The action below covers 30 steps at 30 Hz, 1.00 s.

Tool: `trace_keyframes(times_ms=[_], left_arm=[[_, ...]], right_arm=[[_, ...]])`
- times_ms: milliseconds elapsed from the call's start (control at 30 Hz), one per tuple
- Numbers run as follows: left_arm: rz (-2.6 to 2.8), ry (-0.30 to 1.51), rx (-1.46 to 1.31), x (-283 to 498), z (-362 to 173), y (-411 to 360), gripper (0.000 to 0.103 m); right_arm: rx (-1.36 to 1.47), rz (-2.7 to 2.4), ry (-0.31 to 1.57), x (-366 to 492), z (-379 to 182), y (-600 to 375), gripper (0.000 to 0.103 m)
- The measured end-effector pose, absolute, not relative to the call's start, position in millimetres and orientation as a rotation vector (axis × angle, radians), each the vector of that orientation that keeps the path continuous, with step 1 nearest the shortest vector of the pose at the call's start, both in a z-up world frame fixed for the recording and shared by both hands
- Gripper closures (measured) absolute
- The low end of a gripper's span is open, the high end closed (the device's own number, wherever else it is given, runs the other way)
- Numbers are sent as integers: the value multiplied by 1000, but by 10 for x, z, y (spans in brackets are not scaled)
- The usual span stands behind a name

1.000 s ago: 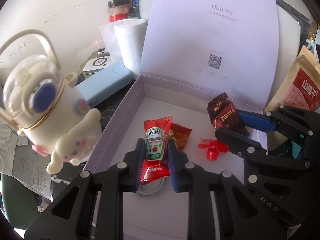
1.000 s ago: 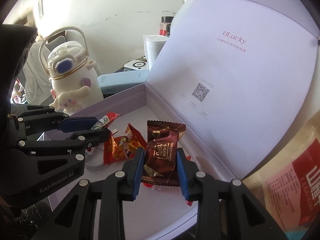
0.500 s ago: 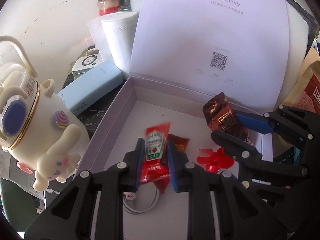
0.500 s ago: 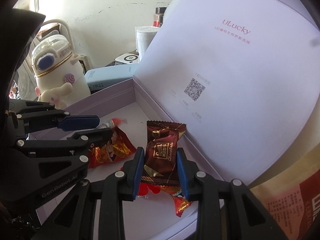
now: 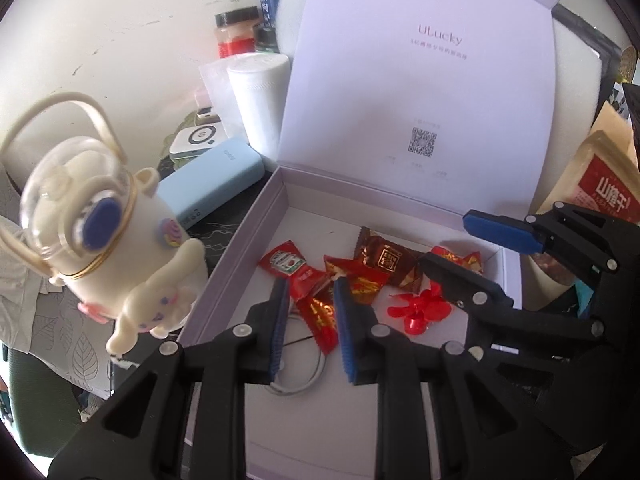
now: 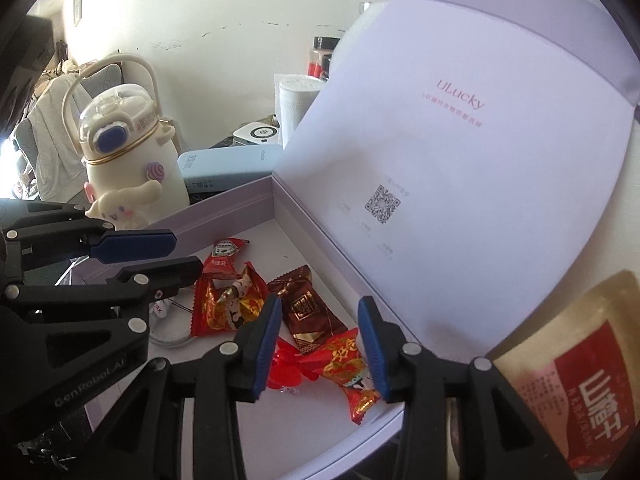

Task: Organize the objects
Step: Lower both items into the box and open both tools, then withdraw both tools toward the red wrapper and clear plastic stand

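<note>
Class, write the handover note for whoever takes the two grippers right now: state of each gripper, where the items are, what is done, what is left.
Left gripper: open, empty, over the box.
Right gripper: open, empty, over the box.
In the lilac box: ketchup sachet, brown chocolate, red candies, red propeller, white cable.
Done: sachet and chocolate lie in the box.
Left: the blue power bank, bottle and snack pouch remain outside, if they belong inside; the lid is open.

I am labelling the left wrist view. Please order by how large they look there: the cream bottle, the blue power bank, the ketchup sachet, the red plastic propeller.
1. cream bottle, much enlarged by nearness to the camera
2. blue power bank
3. ketchup sachet and red plastic propeller: they look alike in size, so I do not rank them.
</note>
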<state>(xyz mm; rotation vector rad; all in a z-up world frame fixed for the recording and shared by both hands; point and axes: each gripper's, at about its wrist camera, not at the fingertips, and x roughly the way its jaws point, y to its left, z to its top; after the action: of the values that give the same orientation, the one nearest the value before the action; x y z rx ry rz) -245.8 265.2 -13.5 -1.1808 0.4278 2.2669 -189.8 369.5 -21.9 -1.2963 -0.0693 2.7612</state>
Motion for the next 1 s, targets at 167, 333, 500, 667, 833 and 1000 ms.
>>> trace_keyframes(times_ms=[167, 333, 500, 667, 833, 1000], left_arm=[[2295, 415, -1154, -2354, 25, 2549, 81], [2327, 396, -1148, -2229, 187, 2423, 81], [2356, 374, -1140, -2122, 311, 2295, 81], [2391, 359, -1122, -1968, 445, 2139, 80], [2421, 341, -1099, -1782, 560, 1984, 75], [2449, 323, -1075, -1596, 656, 1833, 70]], right_arm=[[-1268, 2781, -80, -1818, -75, 3627, 63], [-1231, 2812, -86, -1656, 101, 3546, 59], [-1206, 2834, -105, -1552, 246, 3468, 59], [-1178, 2859, -113, -1388, 382, 3360, 59], [-1163, 2879, -119, -1226, 479, 3229, 59], [-1141, 2903, -138, -1065, 570, 3092, 59]])
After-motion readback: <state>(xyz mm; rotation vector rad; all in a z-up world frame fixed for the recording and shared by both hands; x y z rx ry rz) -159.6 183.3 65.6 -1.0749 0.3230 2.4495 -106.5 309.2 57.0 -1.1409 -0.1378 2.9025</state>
